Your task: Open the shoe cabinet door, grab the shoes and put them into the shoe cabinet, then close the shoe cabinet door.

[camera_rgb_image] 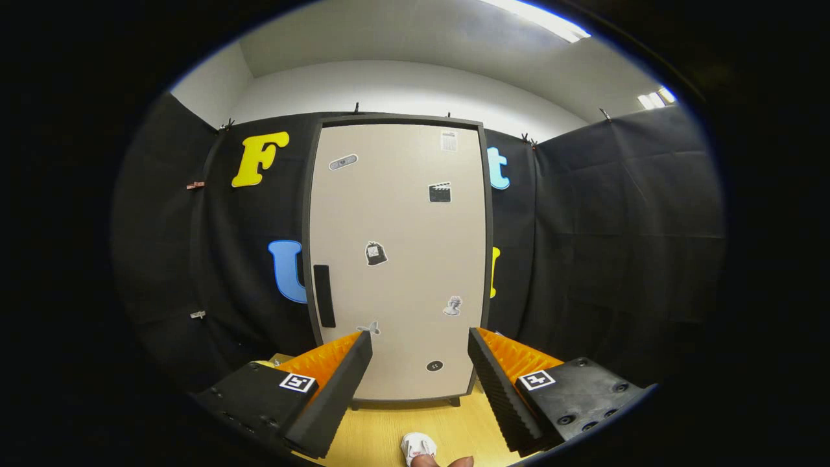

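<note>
A tall shoe cabinet (399, 259) stands upright beyond the fingers, its beige door shut and dotted with small stickers. A dark vertical handle (324, 296) sits on the door's left side, just above the left fingertip. My gripper (420, 344) is open, fingers spread wide with nothing between them, the cabinet's lower part framed in the gap. On the wooden floor (382, 431) below the fingers lies a small white shoe (418, 446), with a person's fingertips touching it from below.
Black cloth walls close in on the left, behind and on the right of the cabinet. The cabinet stands on short feet on the wooden floor. Ceiling lights glow overhead.
</note>
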`<state>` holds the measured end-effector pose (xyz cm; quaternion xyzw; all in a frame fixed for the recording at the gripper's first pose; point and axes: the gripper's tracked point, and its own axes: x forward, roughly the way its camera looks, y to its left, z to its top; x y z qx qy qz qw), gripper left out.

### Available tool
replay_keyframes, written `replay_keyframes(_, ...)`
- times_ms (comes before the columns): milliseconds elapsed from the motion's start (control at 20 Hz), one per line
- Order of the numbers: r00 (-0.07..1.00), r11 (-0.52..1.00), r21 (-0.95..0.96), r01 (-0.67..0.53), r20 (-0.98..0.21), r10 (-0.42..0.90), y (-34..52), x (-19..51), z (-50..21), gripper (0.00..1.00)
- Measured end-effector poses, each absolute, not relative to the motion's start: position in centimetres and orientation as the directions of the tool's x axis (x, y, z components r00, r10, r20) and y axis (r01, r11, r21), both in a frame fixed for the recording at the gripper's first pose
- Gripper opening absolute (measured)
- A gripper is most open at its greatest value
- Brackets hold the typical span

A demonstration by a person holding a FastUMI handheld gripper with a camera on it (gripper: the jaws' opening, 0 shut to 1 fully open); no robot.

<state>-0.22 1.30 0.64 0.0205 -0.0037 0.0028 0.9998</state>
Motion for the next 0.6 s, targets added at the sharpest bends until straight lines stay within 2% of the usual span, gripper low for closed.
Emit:
replay_keyframes(350, 0.995, 0.994, 0.065, -0.090, 0.043, 0.087, 7.2, 4.1, 2.6, 0.97)
replay_keyframes(600, 0.993, 0.991, 0.066, -0.114, 0.008, 0.114, 11.5, 9.4, 0.9, 0.97)
